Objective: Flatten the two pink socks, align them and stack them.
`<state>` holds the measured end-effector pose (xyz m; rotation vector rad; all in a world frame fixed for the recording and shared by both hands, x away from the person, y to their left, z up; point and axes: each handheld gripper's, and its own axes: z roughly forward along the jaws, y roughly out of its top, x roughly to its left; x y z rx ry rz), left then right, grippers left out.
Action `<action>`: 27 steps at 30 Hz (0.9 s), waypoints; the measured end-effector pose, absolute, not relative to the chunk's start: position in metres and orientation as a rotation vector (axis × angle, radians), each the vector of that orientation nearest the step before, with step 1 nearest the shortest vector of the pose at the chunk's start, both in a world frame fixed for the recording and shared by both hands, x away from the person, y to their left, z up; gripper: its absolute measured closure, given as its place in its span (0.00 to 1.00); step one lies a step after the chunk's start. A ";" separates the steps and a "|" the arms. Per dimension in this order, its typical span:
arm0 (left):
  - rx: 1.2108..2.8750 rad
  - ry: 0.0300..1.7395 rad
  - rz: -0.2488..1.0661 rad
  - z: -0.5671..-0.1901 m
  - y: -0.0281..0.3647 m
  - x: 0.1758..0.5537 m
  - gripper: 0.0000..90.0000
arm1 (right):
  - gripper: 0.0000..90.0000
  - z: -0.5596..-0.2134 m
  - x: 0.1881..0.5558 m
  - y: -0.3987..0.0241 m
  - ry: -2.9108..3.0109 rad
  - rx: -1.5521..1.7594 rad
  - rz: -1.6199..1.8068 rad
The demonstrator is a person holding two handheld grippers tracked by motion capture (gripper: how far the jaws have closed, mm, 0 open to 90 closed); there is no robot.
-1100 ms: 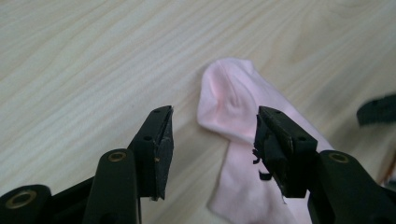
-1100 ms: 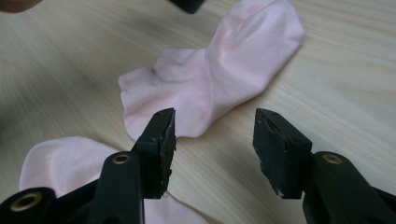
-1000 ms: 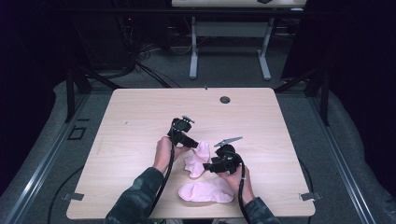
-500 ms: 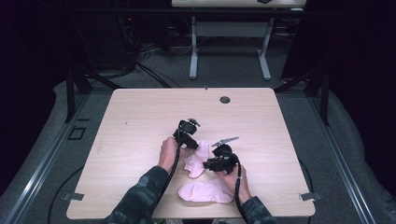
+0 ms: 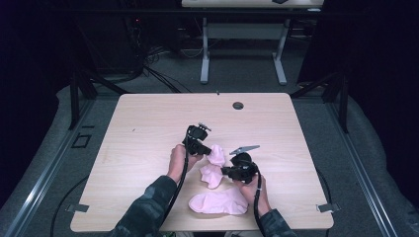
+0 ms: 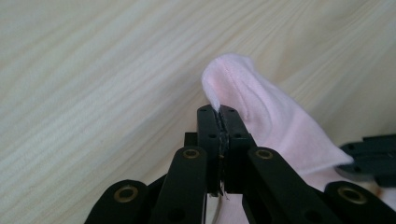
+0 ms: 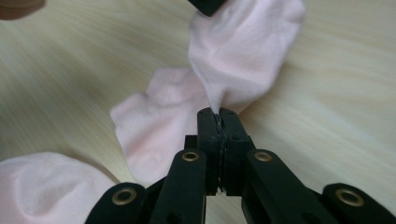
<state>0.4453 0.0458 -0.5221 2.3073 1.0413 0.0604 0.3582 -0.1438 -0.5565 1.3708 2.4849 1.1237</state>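
A pink sock lies crumpled at the table's middle front, and both grippers hold it. My left gripper is at its far end. Its jaws have just been closing and are now shut on a raised fold of the sock, with the left gripper's tips pinching the fabric. My right gripper comes in from the right; its jaws have also just been closing, and my right gripper now clamps the sock's edge. A second pink sock lies flat nearer the front edge.
The light wooden table has a round cable hole near its far edge. The second sock lies just beside the right gripper. A dark floor with another table's legs lies beyond.
The left gripper has shifted slightly right onto the sock's far end. The sock's far end is now gathered up into a raised fold between the two grippers.
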 end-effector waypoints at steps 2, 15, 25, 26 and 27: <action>2.276 1.014 0.053 -0.510 0.044 0.444 0.99 | 0.99 -0.547 0.356 -0.153 2.453 1.346 1.104; 2.149 0.921 0.004 -0.474 0.031 0.430 0.99 | 0.99 -0.469 0.341 -0.182 2.224 0.937 0.718; 2.167 1.081 -0.106 -0.540 0.076 0.414 0.99 | 0.74 -0.548 0.341 -0.173 2.608 1.054 0.926; 2.161 1.084 -0.106 -0.541 0.079 0.411 0.98 | 0.72 -0.547 0.341 -0.177 2.601 1.074 0.962; 2.161 1.089 -0.105 -0.543 0.084 0.407 0.98 | 0.70 -0.546 0.341 -0.181 2.590 1.089 0.990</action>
